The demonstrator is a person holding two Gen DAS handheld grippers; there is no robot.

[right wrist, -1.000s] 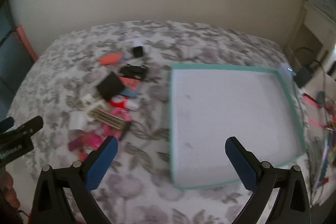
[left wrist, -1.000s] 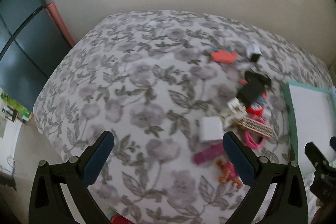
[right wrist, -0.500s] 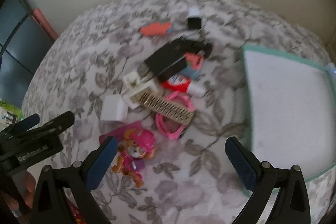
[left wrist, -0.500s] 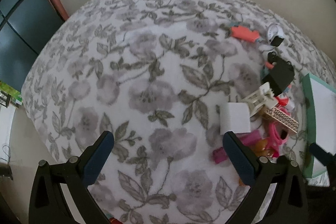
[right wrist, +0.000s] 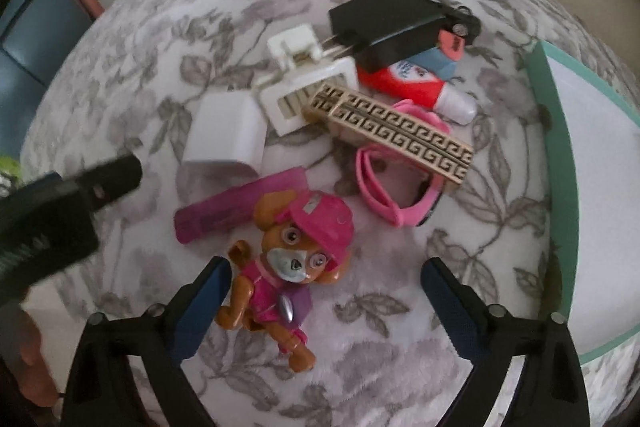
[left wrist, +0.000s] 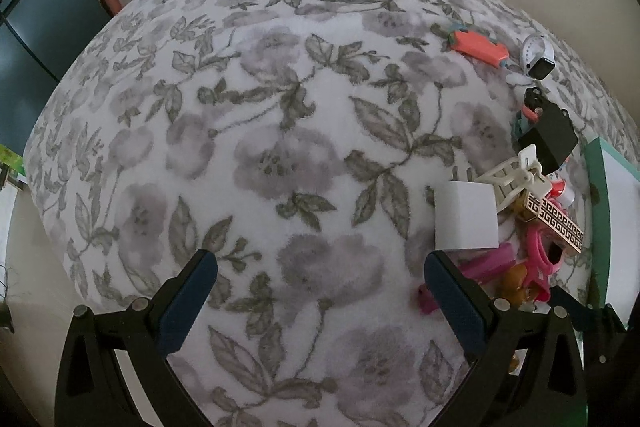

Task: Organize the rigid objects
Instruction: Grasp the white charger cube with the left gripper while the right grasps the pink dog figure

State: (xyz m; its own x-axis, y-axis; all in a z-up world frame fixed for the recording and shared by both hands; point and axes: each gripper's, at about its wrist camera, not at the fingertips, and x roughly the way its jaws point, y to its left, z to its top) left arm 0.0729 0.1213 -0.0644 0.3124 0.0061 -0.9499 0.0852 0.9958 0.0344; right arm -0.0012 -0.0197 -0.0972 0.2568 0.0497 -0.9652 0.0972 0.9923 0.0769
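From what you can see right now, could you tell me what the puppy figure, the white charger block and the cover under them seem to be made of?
Puppy figure: probably hard moulded plastic, glossy, with shiny highlights on its pink cap and muzzle.
White charger block: smooth plastic with a slight sheen, flat faces, rounded edges.
Floral cover: soft plush fabric, matt, with fuzzy pile blurring the printed leaves.

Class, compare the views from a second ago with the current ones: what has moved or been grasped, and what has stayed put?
The right gripper swung from over the teal-rimmed tray to the toy pile and dropped above the pup figure; its jaws have just been closing slightly, nothing gripped. The left gripper sank toward the floral cover, open and empty. The white charger and other objects lie unmoved.
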